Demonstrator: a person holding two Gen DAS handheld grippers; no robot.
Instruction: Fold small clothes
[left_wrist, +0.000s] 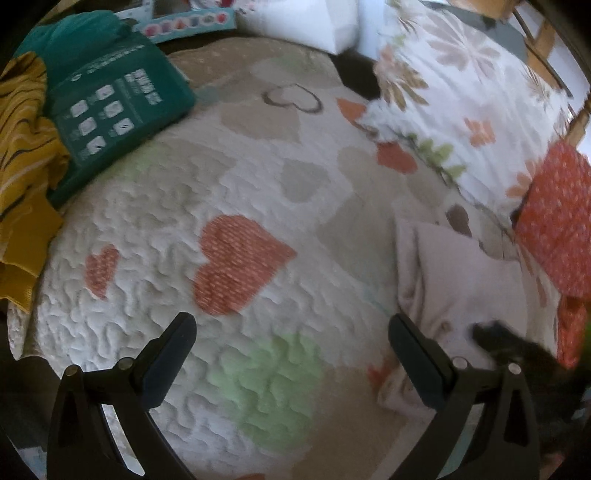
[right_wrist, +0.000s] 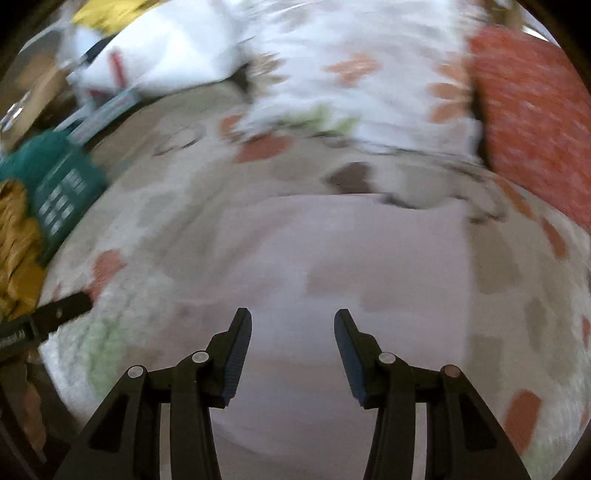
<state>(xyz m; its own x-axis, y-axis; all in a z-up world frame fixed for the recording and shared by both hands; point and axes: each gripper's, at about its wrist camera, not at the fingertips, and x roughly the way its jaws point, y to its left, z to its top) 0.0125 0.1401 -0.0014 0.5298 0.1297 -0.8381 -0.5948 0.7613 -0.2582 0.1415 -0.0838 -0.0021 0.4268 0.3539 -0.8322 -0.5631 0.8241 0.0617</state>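
The pale pink garment (right_wrist: 351, 258) lies flat on the quilt (left_wrist: 155, 236), toward the right side of the bed. In the left wrist view it shows a folded edge and a small button near its near end. Its outline looks compact and roughly rectangular, so the fold is probably already well advanced.

The right gripper (right_wrist: 293, 354) hovers directly over the garment's near part. Its tongs are spread, with only cloth visible between them and nothing pinched. This position suits either a press on the cloth or a fresh grasp of an edge. Blur prevents telling whether the tips touch the cloth.

The left gripper (left_wrist: 291, 354) is over bare quilt, just left of the garment. Its tongs are spread wide and hold nothing. Its right finger (left_wrist: 417, 362) overlaps the garment's left edge in the picture; contact cannot be confirmed.

The surface is a soft white quilt with orange, beige and green hearts. Expect cloth to drag on its puckered texture. A green box (left_wrist: 122, 107) and a mustard-yellow cloth (left_wrist: 26, 155) lie at the far left. A floral pillow (left_wrist: 461, 107) and an orange cushion (left_wrist: 557, 229) lie at the far right, well apart from the work area.
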